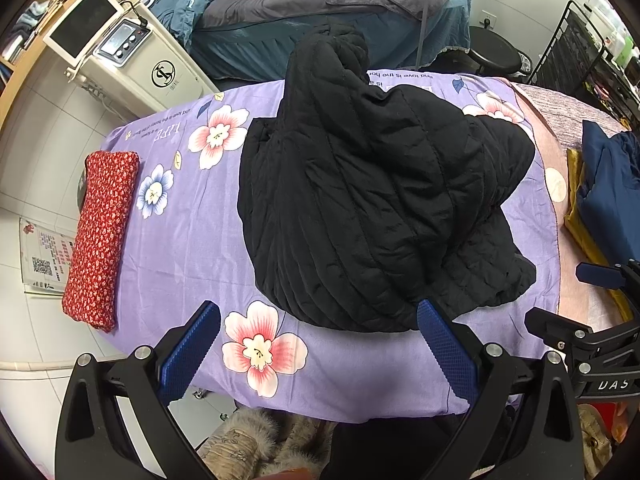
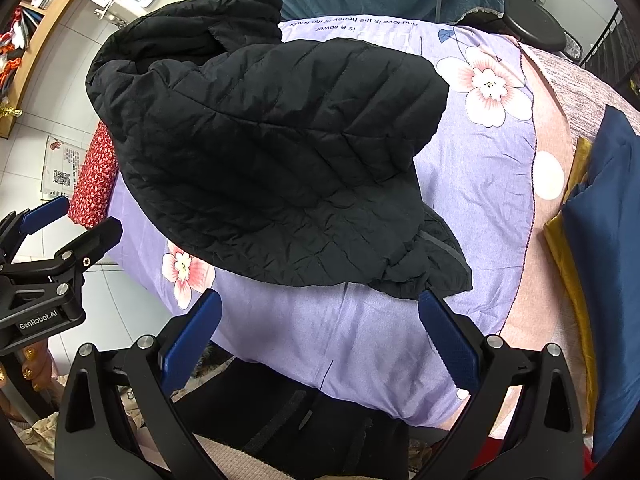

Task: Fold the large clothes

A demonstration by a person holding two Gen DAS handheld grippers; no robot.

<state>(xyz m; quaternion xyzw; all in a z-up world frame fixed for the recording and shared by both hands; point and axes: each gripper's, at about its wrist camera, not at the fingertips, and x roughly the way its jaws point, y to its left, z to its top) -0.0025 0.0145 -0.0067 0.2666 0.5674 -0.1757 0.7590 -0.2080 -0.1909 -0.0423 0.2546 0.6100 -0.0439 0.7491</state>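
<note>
Black jacket heaped mid-bed, both my grippers wide and empty.

Left wrist: my left gripper (image 1: 318, 344) gapes over the purple sheet (image 1: 192, 240), holding nothing; the jacket (image 1: 372, 200) lies bunched just ahead, a red pillow (image 1: 100, 236) well apart. Right wrist: my right gripper (image 2: 320, 340) is equally spread and empty, near the jacket's (image 2: 272, 152) hem corner. I judge it light, puffy, soft and a bit slippery; I'd pinch the hem corners.

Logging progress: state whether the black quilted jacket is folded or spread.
Bunched, neither spread flat nor neatly folded: the black quilted jacket lies in a heaped mound on the purple floral sheet, layers overlapping unevenly.
</note>
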